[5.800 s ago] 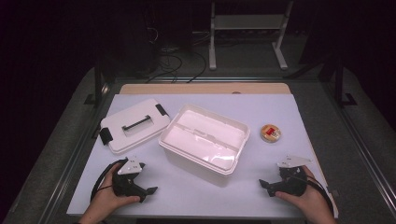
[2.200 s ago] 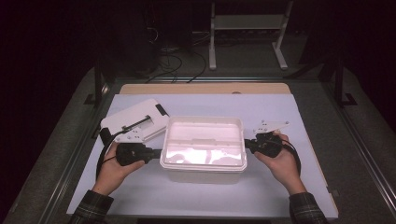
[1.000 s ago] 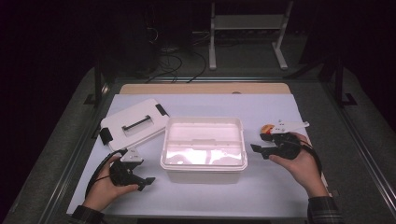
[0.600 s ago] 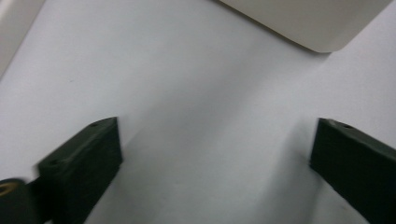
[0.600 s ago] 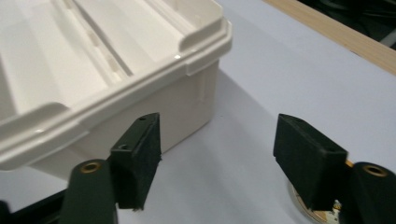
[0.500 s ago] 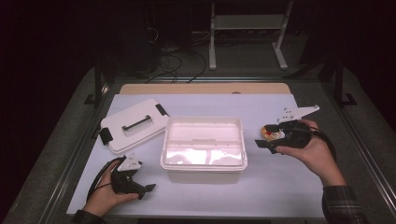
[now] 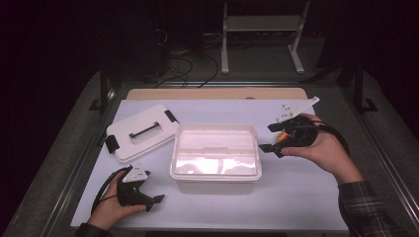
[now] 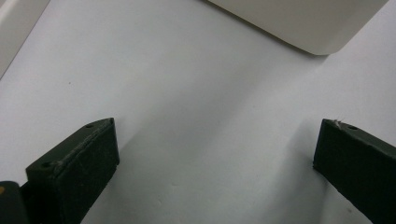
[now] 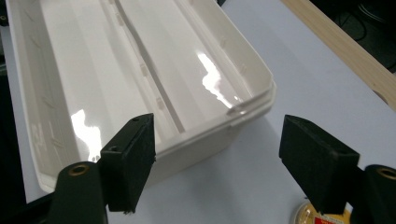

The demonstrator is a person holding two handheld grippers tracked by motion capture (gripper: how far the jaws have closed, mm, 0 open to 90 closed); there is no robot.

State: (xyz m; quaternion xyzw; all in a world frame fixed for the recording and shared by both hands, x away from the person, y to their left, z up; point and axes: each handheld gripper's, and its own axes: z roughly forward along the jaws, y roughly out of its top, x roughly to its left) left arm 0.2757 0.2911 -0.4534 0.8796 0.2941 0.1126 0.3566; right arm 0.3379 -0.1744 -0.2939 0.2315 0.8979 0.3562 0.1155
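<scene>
An open white plastic box (image 7: 215, 153) (image 9: 140, 84) stands in the middle of the table, and its inside looks bare. Its lid (image 7: 141, 131), with a black handle, lies flat to the left. My left gripper (image 7: 154, 201) (image 8: 215, 158) rests low at the front left; its jaws have just been opening and stand wide over bare tabletop. A hand holds my right gripper (image 7: 267, 138) (image 9: 217, 154) raised beside the box's right end. Its jaws have also just been opening, with nothing pressed between them. A small round tin (image 9: 322, 217) lies under it.
A wooden strip (image 7: 212, 94) (image 9: 345, 51) runs along the table's far edge. Black rails border the white tabletop (image 7: 296, 192) on the left and right. The box's near corner (image 8: 299, 23) lies ahead of the left gripper.
The right hand has lifted its gripper up and toward the back, over the small tin. Both grippers had earlier drawn away from the box's ends. The left hand has barely shifted.
</scene>
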